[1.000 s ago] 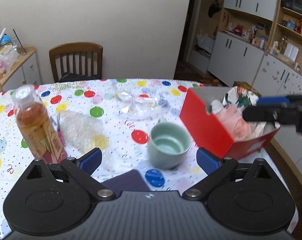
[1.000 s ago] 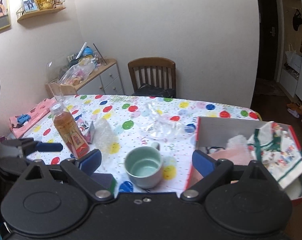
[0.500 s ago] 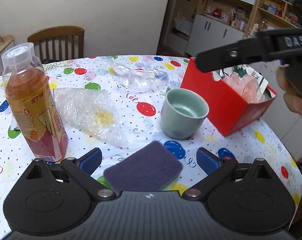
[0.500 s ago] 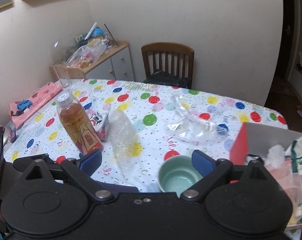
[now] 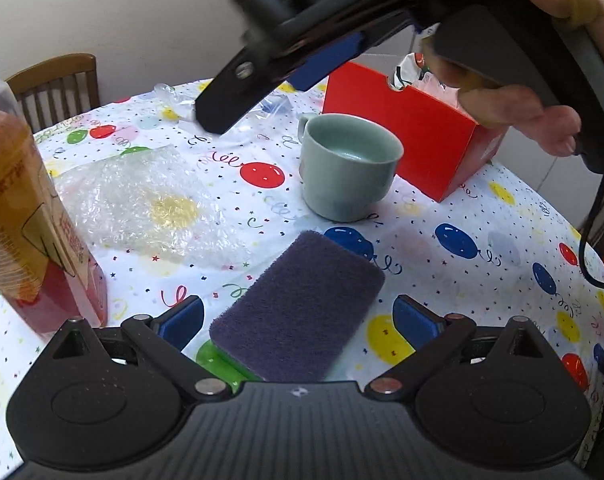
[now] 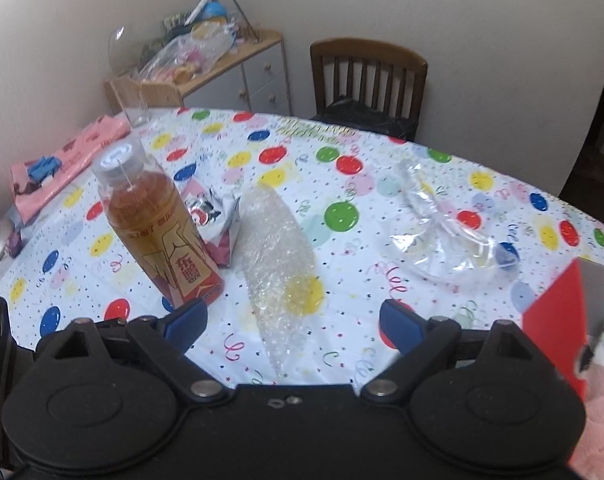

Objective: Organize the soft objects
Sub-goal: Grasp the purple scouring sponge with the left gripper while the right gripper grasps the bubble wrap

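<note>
Descending on the purple sponge [image 5: 298,308], the left gripper [image 5: 298,320] risks pinching the tablecloth or grazing the drink bottle [image 5: 26,224] just beside its left finger, and an off-centre squeeze could make the soft pad twist out. The sponge lies flat on the table [image 5: 481,216], between the spread, empty jaws, with the green cup [image 5: 347,168] near beyond it and the red box [image 5: 417,128] of soft items behind. Equally open and empty, the right gripper [image 6: 292,324] hovers over the bubble wrap [image 6: 278,256], beside the bottle.
</note>
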Available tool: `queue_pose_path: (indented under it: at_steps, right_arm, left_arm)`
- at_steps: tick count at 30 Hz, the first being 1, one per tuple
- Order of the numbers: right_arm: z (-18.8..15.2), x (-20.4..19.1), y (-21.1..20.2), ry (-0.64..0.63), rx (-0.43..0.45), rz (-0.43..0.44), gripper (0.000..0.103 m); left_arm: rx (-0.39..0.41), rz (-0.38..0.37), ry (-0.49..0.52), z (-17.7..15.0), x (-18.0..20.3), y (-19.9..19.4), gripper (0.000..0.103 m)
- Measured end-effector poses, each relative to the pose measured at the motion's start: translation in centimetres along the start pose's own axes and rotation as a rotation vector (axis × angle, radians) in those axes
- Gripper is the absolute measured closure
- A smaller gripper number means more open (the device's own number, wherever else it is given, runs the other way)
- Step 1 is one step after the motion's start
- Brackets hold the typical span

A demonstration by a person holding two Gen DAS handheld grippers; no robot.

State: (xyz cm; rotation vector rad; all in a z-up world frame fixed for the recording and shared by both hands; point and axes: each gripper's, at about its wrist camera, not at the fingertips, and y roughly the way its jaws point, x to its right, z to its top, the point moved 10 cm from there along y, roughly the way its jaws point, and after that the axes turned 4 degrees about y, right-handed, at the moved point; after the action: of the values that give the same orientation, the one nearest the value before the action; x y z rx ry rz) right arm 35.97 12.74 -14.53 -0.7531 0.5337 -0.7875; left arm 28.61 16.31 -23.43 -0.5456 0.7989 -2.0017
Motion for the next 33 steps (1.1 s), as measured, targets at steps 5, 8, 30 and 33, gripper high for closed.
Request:
queue_pose_path:
  at_steps: [5, 8, 30, 33]
  right_arm:
    - [0.7, -0.7, 2.3, -0.018, -0.023, -0.015, 0.012]
    - [1.4, -0.8, 3.7, -0.023, -0.029, -0.025, 0.015]
    - [0.2, -2.2, 14.2, -0.069, -0.221, -0.046, 0.033]
    - [-0.1, -2.3, 14.5, -0.078, -0.229, -0.05, 0.045]
  left_arm:
    - [-0.006, -0.021, -0.034, -0.3, -1.0, 1.1, 0.002]
    - [0.006, -0.034, -0.043, -0.3, -0.9, 1.5, 0.002]
    - [0.022, 0.002, 0.035, -1.4, 0.4, 4.7, 0.004]
    - [0.029, 0.014, 0.049, -1.4, 0.5, 4.8, 0.005]
